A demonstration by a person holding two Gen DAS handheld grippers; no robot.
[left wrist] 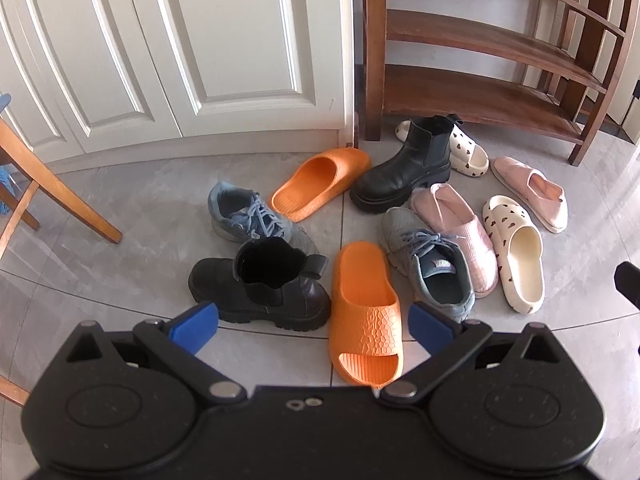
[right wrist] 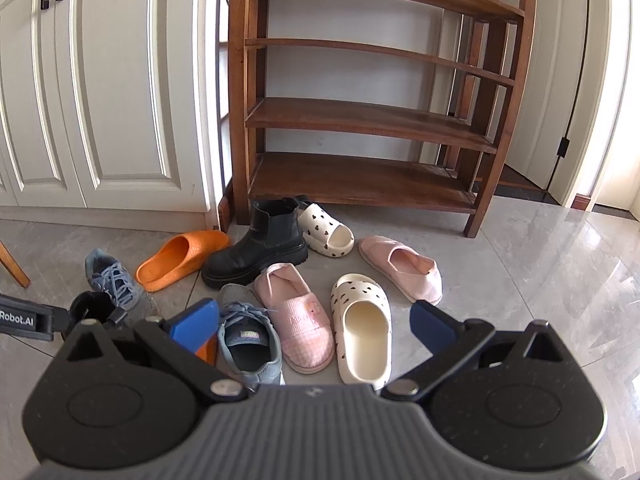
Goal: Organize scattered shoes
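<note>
Several shoes lie scattered on the grey tile floor before a wooden shoe rack [right wrist: 360, 120]. My left gripper [left wrist: 314, 330] is open, hovering over an orange slide [left wrist: 366, 312], with a black boot [left wrist: 264, 284] just left of it. A second orange slide [left wrist: 320, 180], two blue sneakers [left wrist: 244, 216] [left wrist: 432, 264] and another black boot [left wrist: 404, 168] lie beyond. My right gripper [right wrist: 314, 328] is open above a blue sneaker [right wrist: 248, 336], a pink slipper [right wrist: 298, 316] and a cream heart-print slide [right wrist: 364, 328]. A second pink slipper [right wrist: 404, 268] and cream slide [right wrist: 326, 232] lie nearer the rack.
White panelled cabinet doors [left wrist: 180, 40] stand left of the rack. A wooden chair leg [left wrist: 60, 184] slants at the far left. The rack's shelves [right wrist: 368, 180] hold nothing. Bare tile [right wrist: 540, 280] spreads to the right, toward a doorway [right wrist: 560, 100].
</note>
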